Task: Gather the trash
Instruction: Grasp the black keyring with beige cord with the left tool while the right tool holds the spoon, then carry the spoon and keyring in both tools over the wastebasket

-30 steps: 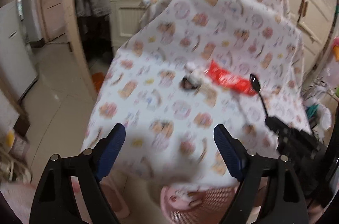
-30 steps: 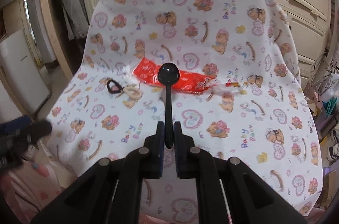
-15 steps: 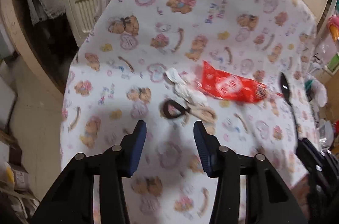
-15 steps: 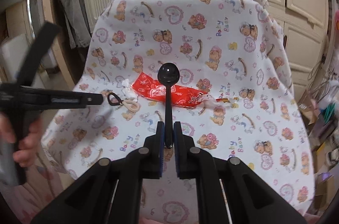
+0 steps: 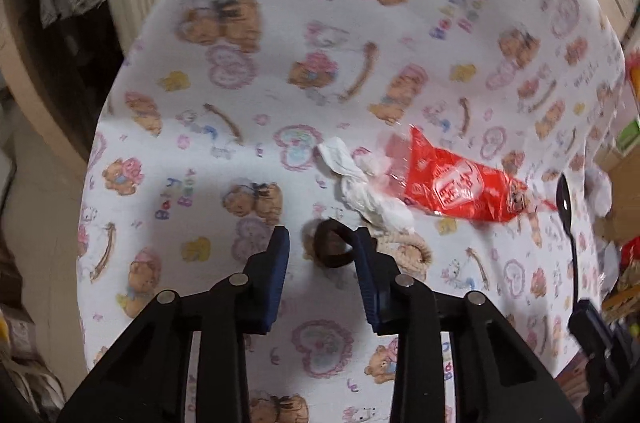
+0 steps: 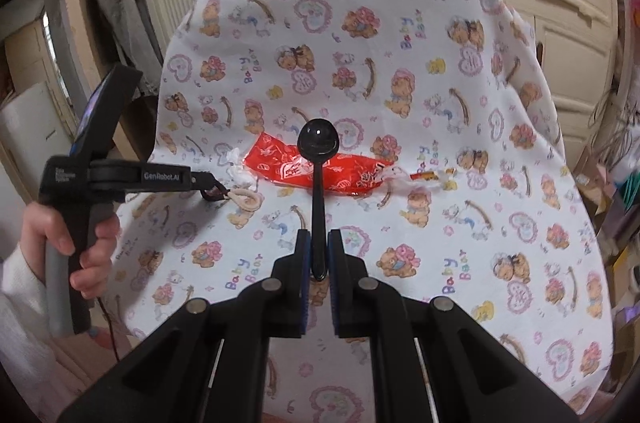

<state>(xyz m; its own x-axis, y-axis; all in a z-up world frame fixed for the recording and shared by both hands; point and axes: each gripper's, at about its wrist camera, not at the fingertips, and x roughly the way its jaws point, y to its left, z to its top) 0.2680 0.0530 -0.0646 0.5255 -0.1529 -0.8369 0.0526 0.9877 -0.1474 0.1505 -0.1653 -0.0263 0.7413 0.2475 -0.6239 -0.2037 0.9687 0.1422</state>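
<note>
Our left fingers, wide apart a second ago, are closing around the dark ring on the tabletop. Only the right view shows our right fingers clamped on the black spoon, near the red wrapper.

- The left gripper is held pointing steeply down, its jaws closing.
- The right gripper is kept clamped shut, angled downward.
- A hand is seen at nine o'clock.

A red wrapper lies flat on my worktop, a crumpled white tissue touching its left end. A dark hair tie lies just below, beside a beige one.
</note>
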